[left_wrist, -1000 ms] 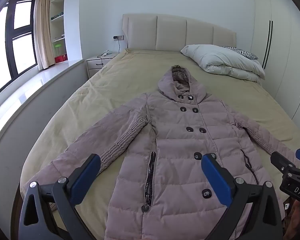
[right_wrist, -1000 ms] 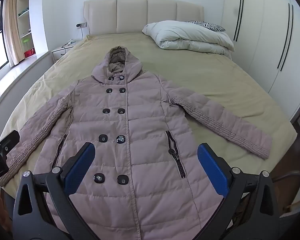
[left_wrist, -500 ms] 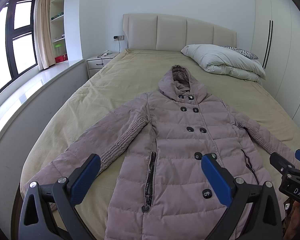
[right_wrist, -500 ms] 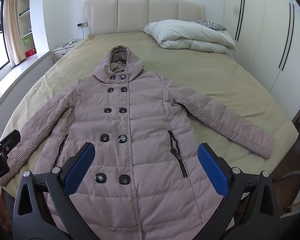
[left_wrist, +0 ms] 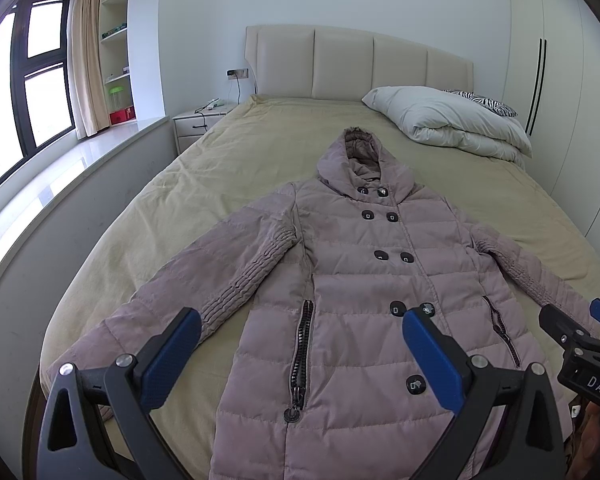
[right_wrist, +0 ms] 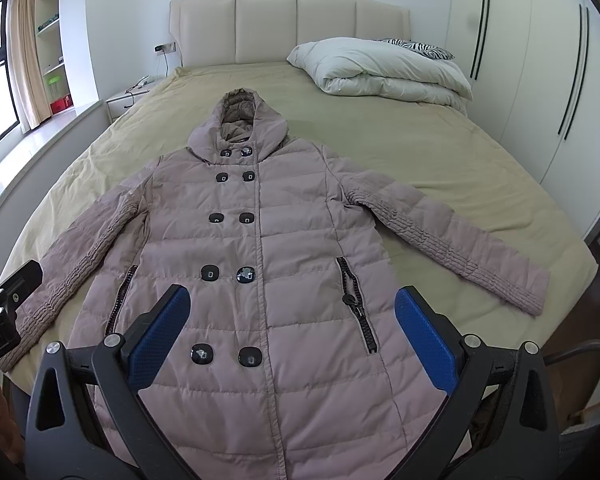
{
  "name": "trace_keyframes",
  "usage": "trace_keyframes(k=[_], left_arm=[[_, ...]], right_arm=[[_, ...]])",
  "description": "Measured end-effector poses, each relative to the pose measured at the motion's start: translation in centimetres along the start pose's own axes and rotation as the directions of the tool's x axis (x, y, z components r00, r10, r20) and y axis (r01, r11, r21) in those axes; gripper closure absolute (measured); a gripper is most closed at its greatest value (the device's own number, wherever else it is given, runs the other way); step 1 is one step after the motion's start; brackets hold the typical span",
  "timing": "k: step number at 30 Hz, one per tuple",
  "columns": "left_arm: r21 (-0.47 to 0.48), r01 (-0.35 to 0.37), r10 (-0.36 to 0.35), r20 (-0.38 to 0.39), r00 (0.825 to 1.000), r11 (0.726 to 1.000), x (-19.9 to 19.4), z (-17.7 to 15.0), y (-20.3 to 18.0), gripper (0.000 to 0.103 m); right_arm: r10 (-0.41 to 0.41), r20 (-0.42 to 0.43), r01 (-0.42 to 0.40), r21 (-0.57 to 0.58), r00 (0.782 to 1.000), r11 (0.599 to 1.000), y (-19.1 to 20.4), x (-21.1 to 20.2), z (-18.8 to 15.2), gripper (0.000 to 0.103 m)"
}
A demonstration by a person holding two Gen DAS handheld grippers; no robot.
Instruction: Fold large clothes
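A long mauve hooded down coat (left_wrist: 364, 292) (right_wrist: 268, 248) lies flat and face up on the bed, buttoned, hood toward the headboard, both sleeves spread out to the sides. My left gripper (left_wrist: 300, 336) hovers open above the coat's lower left part, near the left pocket zip, holding nothing. My right gripper (right_wrist: 290, 316) stands open over the lower front of the coat, near the bottom buttons, also holding nothing. Each gripper shows at the edge of the other's view.
The bed (left_wrist: 228, 168) has a tan cover and a padded headboard (right_wrist: 292, 28). A folded white duvet (right_wrist: 384, 68) and a zebra pillow lie at its far right. A nightstand (left_wrist: 198, 124), window ledge and shelves stand left; wardrobe doors (right_wrist: 540, 60) right.
Both views shift only slightly; the right gripper has drifted a little to the left over the coat. Both grippers stay open and the coat has not moved.
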State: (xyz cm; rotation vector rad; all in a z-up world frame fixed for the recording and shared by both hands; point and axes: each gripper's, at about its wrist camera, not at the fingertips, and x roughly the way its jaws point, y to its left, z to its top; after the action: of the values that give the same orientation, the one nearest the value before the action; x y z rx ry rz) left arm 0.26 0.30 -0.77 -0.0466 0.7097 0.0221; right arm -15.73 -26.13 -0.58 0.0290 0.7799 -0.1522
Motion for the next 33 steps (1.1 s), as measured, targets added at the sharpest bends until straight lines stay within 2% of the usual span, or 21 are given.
trace_keyframes(k=[33], left_arm=[[0.0,-0.001,0.001,-0.005,1.0,1.0,0.05,0.07,-0.09,0.0]], right_arm=[[0.005,-0.005,-0.005,0.003,1.0,1.0,0.13,0.12,-0.23,0.0]])
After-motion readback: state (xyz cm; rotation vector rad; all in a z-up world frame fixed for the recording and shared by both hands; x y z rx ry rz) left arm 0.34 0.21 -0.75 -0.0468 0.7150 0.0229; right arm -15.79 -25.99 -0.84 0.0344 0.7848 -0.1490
